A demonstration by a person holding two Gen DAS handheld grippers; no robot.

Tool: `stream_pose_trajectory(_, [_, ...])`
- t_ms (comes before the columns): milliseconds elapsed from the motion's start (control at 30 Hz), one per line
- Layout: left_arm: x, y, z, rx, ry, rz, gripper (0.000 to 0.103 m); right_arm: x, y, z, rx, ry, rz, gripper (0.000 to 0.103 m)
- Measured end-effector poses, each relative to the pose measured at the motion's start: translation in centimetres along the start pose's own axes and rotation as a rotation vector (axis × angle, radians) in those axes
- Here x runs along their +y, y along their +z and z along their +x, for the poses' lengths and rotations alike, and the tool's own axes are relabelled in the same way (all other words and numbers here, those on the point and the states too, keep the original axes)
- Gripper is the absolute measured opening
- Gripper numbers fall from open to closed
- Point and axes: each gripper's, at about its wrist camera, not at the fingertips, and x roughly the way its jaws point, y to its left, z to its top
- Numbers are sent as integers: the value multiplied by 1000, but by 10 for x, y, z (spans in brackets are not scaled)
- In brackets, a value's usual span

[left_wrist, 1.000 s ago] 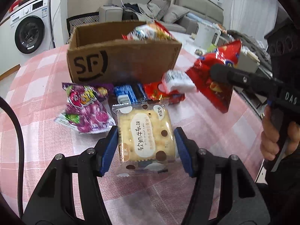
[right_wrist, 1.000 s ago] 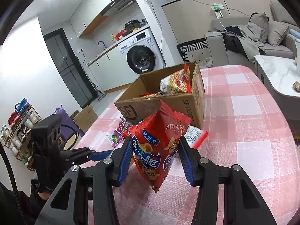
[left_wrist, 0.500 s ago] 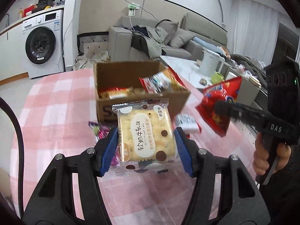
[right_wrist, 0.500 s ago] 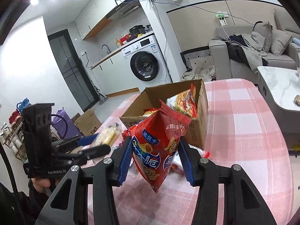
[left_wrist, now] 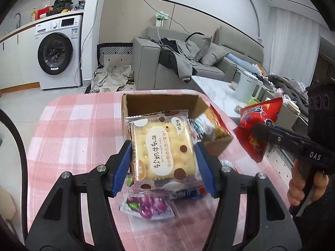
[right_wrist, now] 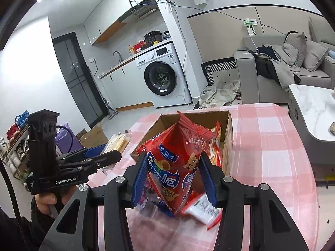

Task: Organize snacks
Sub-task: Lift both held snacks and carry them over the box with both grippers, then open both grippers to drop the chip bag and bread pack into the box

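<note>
Held above the pink checked bench (left_wrist: pixel 69 129): a flat, square, glossy cracker packet (left_wrist: pixel 163 150), pinched face-up in the left tool (left_wrist: pixel 163 165). Clamped upright in the right tool (right_wrist: pixel 174 179): a crinkly red chip bag (right_wrist: pixel 178 167), long axis vertical, before the open cardboard box (right_wrist: pixel 229 138).

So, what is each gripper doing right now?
Left gripper: closed on the biscuit packet.
Right gripper: closed on the red chip bag.

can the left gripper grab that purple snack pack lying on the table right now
Probably not. The left gripper is already shut on the biscuit pack, so its jaws are full, and the purple snack pack lies on the table below it.
</note>
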Motion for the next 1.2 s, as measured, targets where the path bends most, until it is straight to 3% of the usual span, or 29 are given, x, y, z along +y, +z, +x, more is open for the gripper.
stream_pose_trajectory(667, [-2, 53, 67, -4, 48, 60, 57, -18, 50, 52, 5, -35, 24, 48])
stream_pose_trajectory(1200, [6, 49, 123, 27, 82, 74, 57, -23, 57, 109, 66, -87, -30, 48])
